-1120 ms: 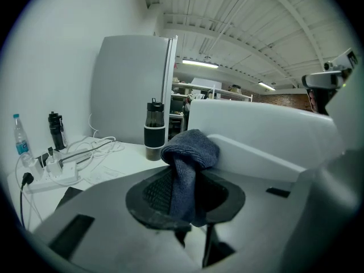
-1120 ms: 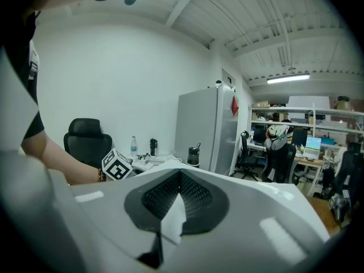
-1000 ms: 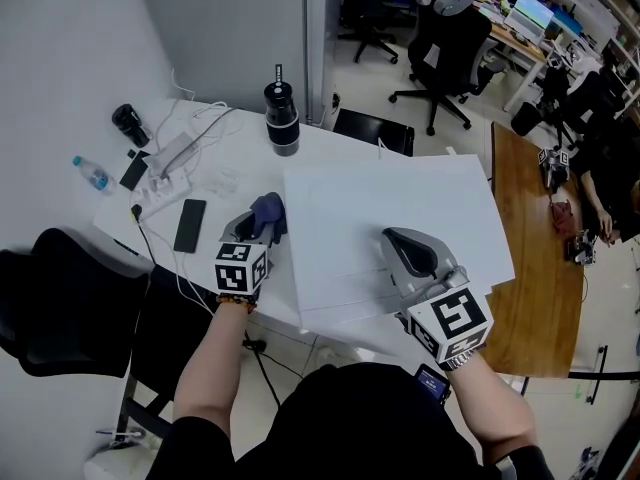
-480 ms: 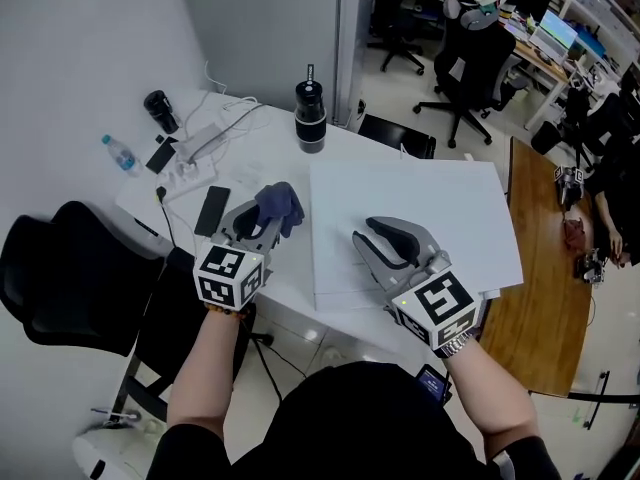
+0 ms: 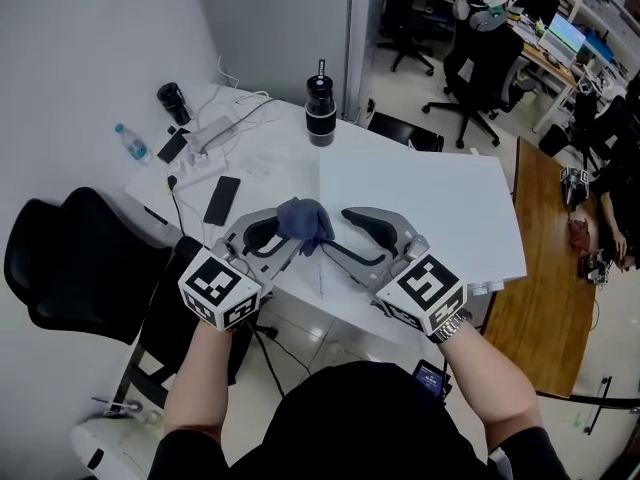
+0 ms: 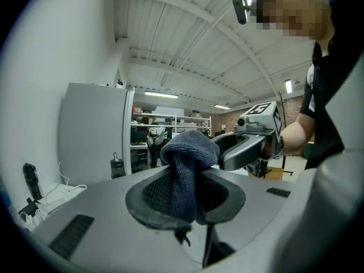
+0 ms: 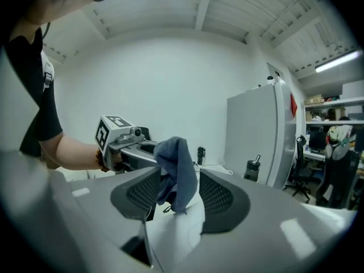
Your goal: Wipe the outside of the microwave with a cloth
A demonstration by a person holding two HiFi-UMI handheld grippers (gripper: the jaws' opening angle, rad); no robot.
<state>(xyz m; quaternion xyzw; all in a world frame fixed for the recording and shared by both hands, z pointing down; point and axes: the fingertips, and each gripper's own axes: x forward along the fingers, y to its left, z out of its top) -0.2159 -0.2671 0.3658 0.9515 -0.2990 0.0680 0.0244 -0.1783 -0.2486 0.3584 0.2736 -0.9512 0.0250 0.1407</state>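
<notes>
Pinching the soft, light cloth (image 5: 305,223) in our left gripper (image 5: 283,236) beside the microwave (image 5: 425,203), we've just been opening our right gripper (image 5: 335,233) round its bunched fold, probably the best hold.

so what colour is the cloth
The cloth is dark blue-grey, clearest in the left gripper view.
</notes>
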